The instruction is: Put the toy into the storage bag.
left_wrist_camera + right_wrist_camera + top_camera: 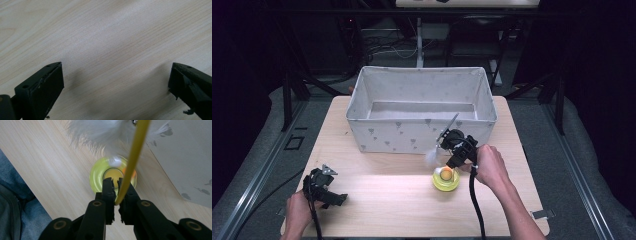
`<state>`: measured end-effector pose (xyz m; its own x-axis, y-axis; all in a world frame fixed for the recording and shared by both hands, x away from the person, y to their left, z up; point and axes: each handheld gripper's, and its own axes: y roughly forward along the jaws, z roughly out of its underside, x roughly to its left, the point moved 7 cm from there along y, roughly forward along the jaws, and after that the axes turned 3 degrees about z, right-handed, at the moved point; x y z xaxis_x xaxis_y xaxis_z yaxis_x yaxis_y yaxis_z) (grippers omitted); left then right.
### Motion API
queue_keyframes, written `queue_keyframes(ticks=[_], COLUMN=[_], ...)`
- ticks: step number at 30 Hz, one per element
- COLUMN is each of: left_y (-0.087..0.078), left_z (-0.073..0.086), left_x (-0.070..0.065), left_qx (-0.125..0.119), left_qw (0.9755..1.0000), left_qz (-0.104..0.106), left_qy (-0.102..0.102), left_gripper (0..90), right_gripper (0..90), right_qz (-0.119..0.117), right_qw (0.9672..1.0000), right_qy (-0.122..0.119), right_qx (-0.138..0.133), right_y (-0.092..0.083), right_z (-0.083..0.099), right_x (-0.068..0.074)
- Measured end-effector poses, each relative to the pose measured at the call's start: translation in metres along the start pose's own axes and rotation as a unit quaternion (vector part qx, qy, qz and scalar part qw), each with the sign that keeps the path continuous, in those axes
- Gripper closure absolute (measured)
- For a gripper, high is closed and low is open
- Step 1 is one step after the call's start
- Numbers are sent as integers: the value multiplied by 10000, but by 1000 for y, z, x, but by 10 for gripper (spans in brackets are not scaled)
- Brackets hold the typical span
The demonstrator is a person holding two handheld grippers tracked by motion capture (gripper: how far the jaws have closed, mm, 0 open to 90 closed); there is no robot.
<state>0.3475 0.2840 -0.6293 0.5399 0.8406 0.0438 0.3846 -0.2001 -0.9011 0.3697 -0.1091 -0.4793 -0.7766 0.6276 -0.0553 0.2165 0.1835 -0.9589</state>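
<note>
A feather toy stands on the table to the right of centre: a yellow-green round base [446,182] [96,176] with an orange ball [446,173] in it. A thin yellow stick [132,160] rises from it, with a white feather [432,156] [100,132] at its upper end. My right gripper [453,161] [112,181] hangs just above the base, shut on the lower end of the stick. My left gripper [339,199] [116,75] rests at the front left of the table, its jaws wide apart over bare wood with nothing between them.
A large pale fabric box [422,107] [185,157] with a grey pattern stands open at the back of the wooden table [377,200], just behind the toy. Dark floor and frame legs surround the table.
</note>
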Motion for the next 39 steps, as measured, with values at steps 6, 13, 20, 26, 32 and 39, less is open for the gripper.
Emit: queue_keyframes(ticks=[6, 13, 20, 26, 32, 39], left_y=[0, 0, 0, 0, 0, 0], left_z=[0, 0, 0, 0, -1, -1], left_x=[0, 0, 0, 0, -1, -2], left_qx=[3, 5, 5, -3, 4, 6], left_qw=[10000, 10000, 10000, 10000, 10000, 10000], left_qz=[10, 12, 8, 2, 17, 18], left_qy=[5, 5, 12, 31, 36, 55], left_gripper=[1, 1, 1, 1, 1, 1], right_gripper=[872, 876, 878, 877, 877, 877], right_qz=[-27, -15, -11, -61, -114, -135], right_qw=[9998, 9997, 9993, 9988, 9983, 9980], right_qy=[-101, -136, -231, -276, -339, -361], right_qx=[157, 214, 293, 402, 467, 503], right_y=[2, 1, 0, -3, -11, -17], right_z=[0, -1, -3, -4, -3, -6], right_x=[1, 0, 1, 1, -2, -3])
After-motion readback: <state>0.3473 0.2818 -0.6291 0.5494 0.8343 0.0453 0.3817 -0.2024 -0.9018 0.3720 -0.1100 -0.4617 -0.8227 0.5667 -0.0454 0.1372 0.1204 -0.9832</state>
